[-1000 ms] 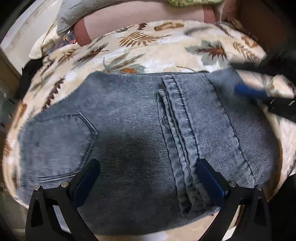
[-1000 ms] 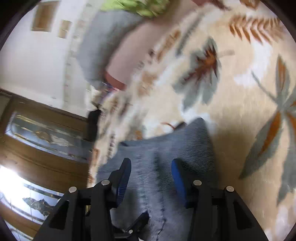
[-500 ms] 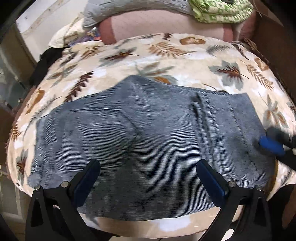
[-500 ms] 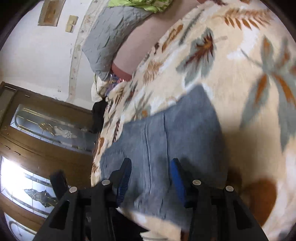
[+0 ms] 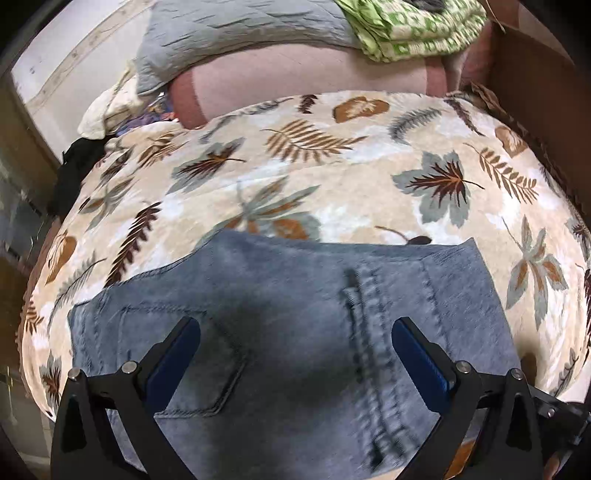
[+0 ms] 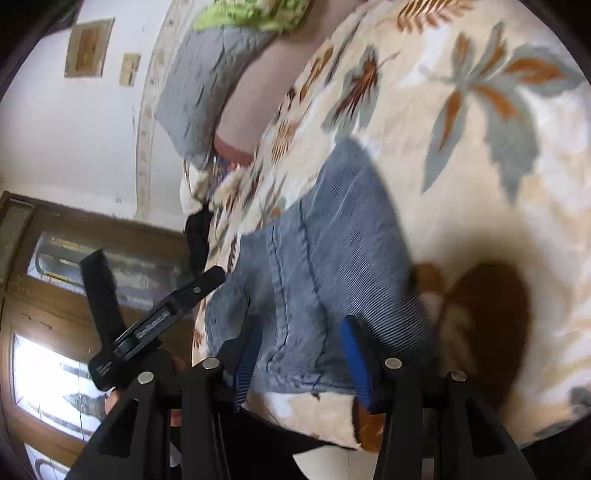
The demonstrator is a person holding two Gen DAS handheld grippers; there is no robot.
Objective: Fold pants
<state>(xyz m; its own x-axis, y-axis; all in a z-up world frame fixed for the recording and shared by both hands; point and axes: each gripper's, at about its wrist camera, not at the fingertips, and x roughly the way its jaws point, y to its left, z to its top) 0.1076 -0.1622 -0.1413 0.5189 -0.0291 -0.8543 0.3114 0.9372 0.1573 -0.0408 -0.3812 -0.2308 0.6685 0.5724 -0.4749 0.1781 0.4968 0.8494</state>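
On the leaf-print bedspread [image 5: 332,192], folded blue jeans [image 5: 295,314] lie flat near its front edge; both grippers, left [image 5: 295,354] and right [image 6: 301,354], have pulled back with jaws wide and empty, suggesting the fold is finished.

Faded blue ribbed pants [image 5: 303,332], cream bedspread [image 5: 332,177] with brown-and-grey leaves, green patterned cloth [image 5: 406,29]
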